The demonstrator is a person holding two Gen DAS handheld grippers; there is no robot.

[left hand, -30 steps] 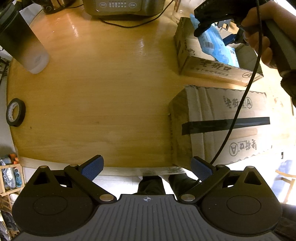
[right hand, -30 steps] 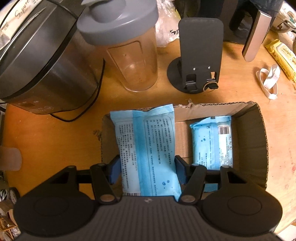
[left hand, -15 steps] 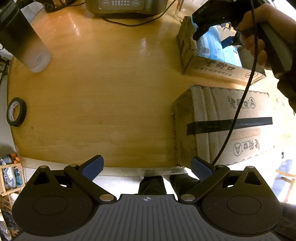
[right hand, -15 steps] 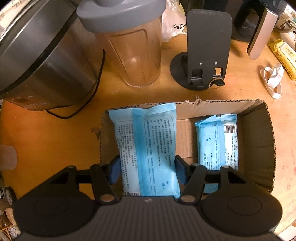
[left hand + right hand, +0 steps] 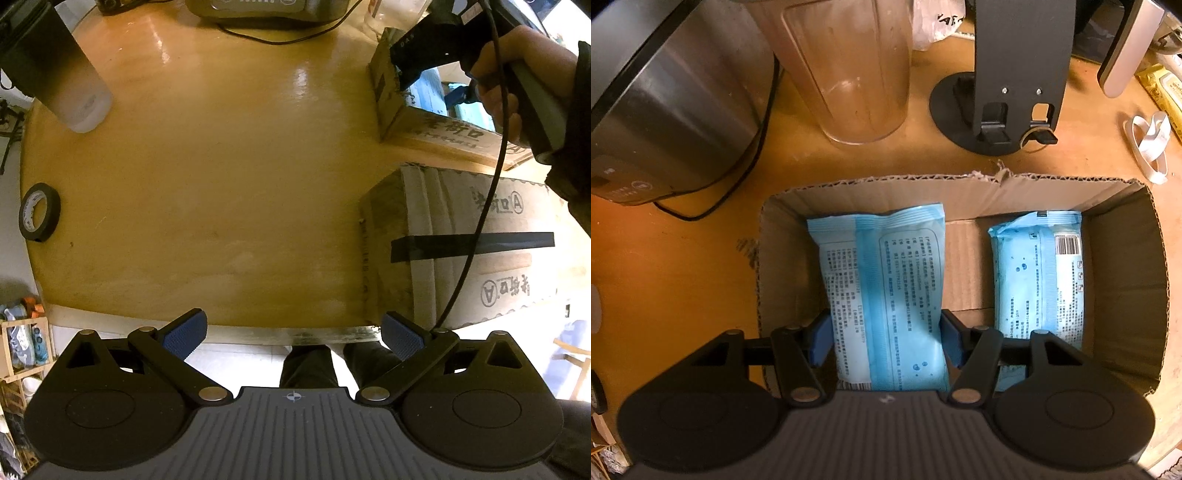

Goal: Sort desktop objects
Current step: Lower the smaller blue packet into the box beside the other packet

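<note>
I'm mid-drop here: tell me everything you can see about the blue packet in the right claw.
The blue packet is a soft, glossy plastic pouch, light blue with a darker central band, dense small print and crimped end seals. It is pinched across its width by the right claw, both blue pads pressing its sides. It hangs lengthwise inside the open cardboard box, left of a second blue packet lying there, apart from it. Whether it touches the box floor is unclear.
</note>
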